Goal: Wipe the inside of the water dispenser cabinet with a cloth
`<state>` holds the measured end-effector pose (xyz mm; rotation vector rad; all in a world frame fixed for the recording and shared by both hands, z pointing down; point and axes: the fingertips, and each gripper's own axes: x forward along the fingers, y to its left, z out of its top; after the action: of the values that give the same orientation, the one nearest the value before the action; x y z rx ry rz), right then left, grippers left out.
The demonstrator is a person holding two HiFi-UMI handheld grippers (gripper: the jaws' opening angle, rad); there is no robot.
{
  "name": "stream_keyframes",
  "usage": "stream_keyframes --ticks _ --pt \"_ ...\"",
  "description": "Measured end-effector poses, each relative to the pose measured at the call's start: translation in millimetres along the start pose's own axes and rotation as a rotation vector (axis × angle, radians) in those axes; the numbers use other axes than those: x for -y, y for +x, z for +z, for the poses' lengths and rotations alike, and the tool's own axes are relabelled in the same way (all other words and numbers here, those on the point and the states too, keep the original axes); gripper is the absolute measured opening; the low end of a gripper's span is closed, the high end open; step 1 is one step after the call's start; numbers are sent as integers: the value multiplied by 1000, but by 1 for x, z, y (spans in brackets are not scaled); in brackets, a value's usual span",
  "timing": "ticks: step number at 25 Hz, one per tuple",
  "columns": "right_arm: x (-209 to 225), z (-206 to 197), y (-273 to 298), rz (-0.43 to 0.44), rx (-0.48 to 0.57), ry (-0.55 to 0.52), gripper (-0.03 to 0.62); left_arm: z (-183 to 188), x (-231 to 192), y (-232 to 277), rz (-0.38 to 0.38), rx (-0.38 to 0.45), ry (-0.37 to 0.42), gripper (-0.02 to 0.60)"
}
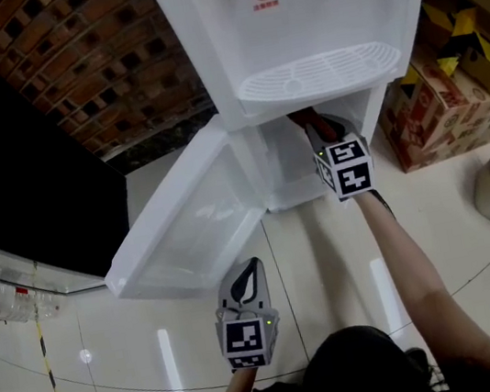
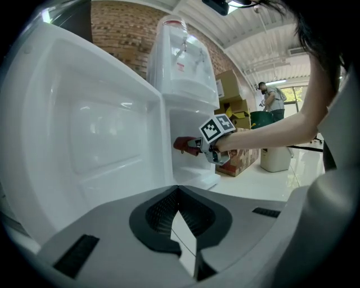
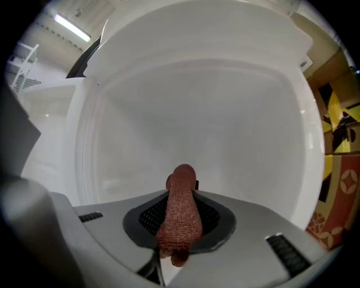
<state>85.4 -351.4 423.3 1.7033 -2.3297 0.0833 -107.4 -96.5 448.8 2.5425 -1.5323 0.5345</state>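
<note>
Inside cabinet (image 1: 283, 170) under dispenser (image 1: 292, 33): right gripper (image 1: 316, 132), cloth (image 3: 180, 214) between jaws, maybe touching back wall. Door (image 1: 184, 219) open leftward; left gripper (image 1: 252, 268) before it. Boxes (image 1: 439, 107) right of dispenser.

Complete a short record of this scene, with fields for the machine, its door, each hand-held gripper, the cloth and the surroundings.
Machine: white water dispenser on a glossy tiled floor
Door: swung wide open to the left
Right hand-held gripper: shut on the cloth, reaching into the lower cabinet
Cloth colour: reddish brown
Left hand-held gripper: shut, empty, outside the cabinet, above the floor
Surroundings: cardboard boxes to the right, brick wall behind
</note>
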Motion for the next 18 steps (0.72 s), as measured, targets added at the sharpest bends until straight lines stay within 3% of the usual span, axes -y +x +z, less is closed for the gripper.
stream_keyframes --ticks 5,9,14,18 --pt "-45 50 22 88 99 -40 75 -7 -23 -12 47 -15 -21 -14" --pt "-71 68 34 148 134 -65 75 -14 -33 -15 68 -24 -44 -14" --pt "-74 46 47 158 116 -68 75 -17 -28 -13 49 -19 -34 -14" --pt "-67 19 53 145 97 -53 75 -20 -10 2 -16 -19 -25 -14"
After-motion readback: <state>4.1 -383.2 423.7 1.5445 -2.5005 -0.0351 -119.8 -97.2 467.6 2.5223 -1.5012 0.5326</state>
